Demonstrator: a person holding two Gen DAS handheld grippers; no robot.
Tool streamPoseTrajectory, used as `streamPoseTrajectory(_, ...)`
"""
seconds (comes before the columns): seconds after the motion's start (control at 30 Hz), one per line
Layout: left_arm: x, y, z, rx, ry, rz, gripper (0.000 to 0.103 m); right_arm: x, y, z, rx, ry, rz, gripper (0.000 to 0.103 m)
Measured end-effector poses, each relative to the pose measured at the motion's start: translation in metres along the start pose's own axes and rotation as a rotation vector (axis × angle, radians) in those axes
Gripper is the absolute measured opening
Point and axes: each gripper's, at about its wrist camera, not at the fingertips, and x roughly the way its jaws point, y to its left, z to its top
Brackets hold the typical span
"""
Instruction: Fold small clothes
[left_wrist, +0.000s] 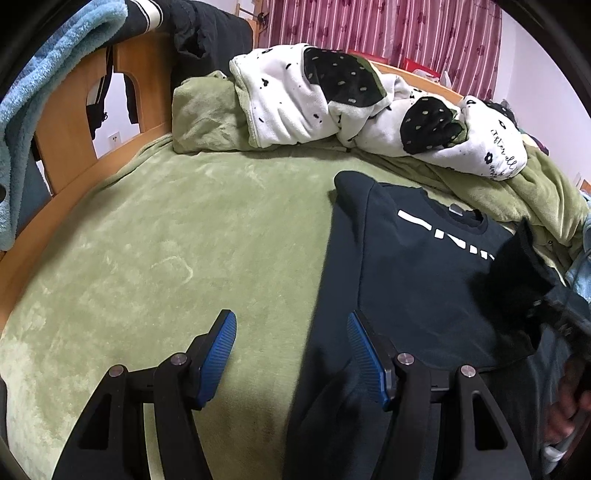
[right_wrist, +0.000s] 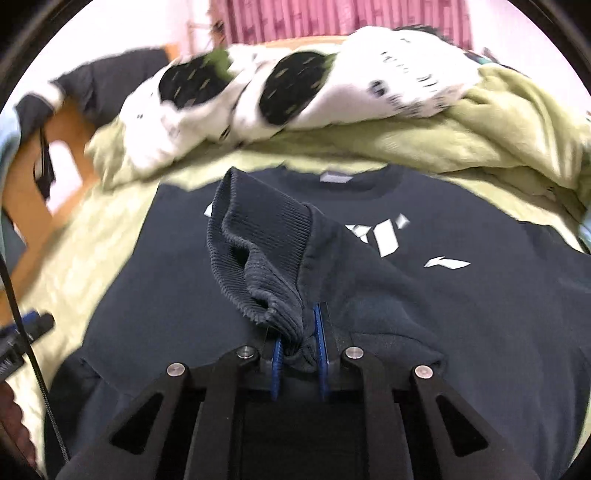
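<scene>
Left wrist view: a green blanket (left_wrist: 155, 240) covers the bed, wooden headboard (left_wrist: 70, 122) at left, a strawberry-print quilt (left_wrist: 332, 107) heaped behind. The left gripper (left_wrist: 291, 332) gapes wide, empty, straddling the dark sweatshirt's (left_wrist: 417, 280) left edge.

Right wrist view: the right gripper (right_wrist: 299, 350) pinches the sweatshirt's ribbed cuff (right_wrist: 258, 251), raised above the chest.

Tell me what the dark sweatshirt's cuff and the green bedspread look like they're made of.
Cuff: ribbed knit, probably cotton blend, matte; fine ridges show where the right claw pinches it.
Bedspread: plush fleece or velour, likely synthetic; soft sheen with brushed streaks in the nap.
</scene>
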Motion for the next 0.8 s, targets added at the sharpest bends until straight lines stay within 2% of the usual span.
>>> streamPoseTrajectory(0.17,-0.008,-0.009,0.001,0.010,-0.014,-0.014,0.061,-0.049,-0.033,0.011,-0.004,-0.082,-0.064,0.015)
streamPoseTrajectory(0.33,-0.014,-0.024,-0.001,0.047,-0.023,-0.017,0.061,-0.081,-0.071,0.014,0.017,-0.121,-0.099,0.015)
streamPoseTrajectory(0.53,-0.020,-0.037,-0.002,0.068,-0.046,-0.020,0.061,-0.093,-0.119,0.006,0.048,-0.138,-0.122,0.014)
streamPoseTrajectory(0.73,-0.012,-0.048,-0.007,0.074,-0.062,-0.019,0.062,-0.091,-0.169,-0.011,0.109,-0.103,-0.108,0.013)
streamPoseTrajectory(0.8,-0.008,-0.052,-0.010,0.092,-0.067,-0.007,0.062,-0.088,-0.183,-0.016,0.130,-0.097,-0.128,0.014)
